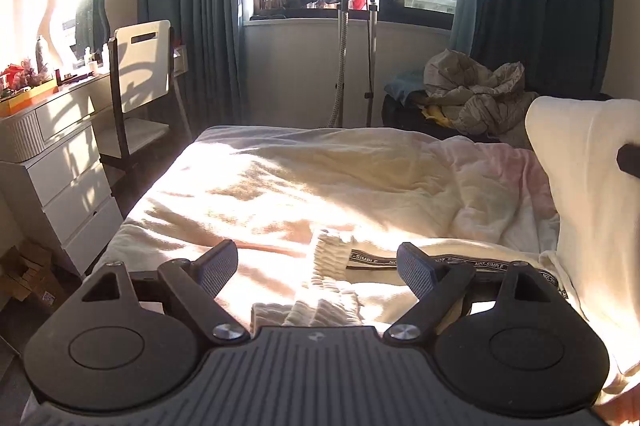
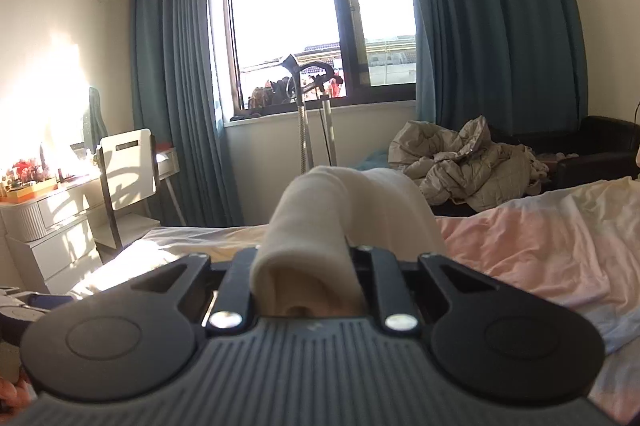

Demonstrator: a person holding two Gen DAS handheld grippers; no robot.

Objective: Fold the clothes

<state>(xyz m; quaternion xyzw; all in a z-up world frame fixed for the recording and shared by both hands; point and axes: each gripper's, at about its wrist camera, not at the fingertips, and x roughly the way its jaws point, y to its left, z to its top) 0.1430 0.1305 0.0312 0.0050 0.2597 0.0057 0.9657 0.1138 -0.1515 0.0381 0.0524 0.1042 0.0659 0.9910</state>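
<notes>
Left wrist view showed the bed (image 1: 248,178) filling the middle of the frame, its cream cover sunlit and rumpled, running away toward the window at the top. On it, in the lower centre, lay the cream garment (image 1: 400,290): its ribbed hem (image 1: 328,258) sat between and just beyond the fingertips, and a black-edged printed tape (image 1: 452,262) ran from there toward the right edge of the frame. So the cloth's long axis lay left to right across the picture, crosswise to the fingers. At the right edge one end of the garment rose in a tall fold (image 1: 580,186), lifted off the bed, with a dark tip of the other tool showing beside it.

The left gripper (image 1: 320,266) was the nearer one to the flat-lying hem. Its jaws stood spread wide with nothing between them, hovering above the cloth; whether they brushed it could not be told.

In the right wrist view the right gripper (image 2: 308,238) had its jaws drawn nearly together, pinching a thick bunch of the same cream fabric, which humped up over the fingers at frame centre and hid the tips. By my reading, the coming move turned on the free hand reaching down to the ribbed hem below it while the raised end was carried across.
</notes>
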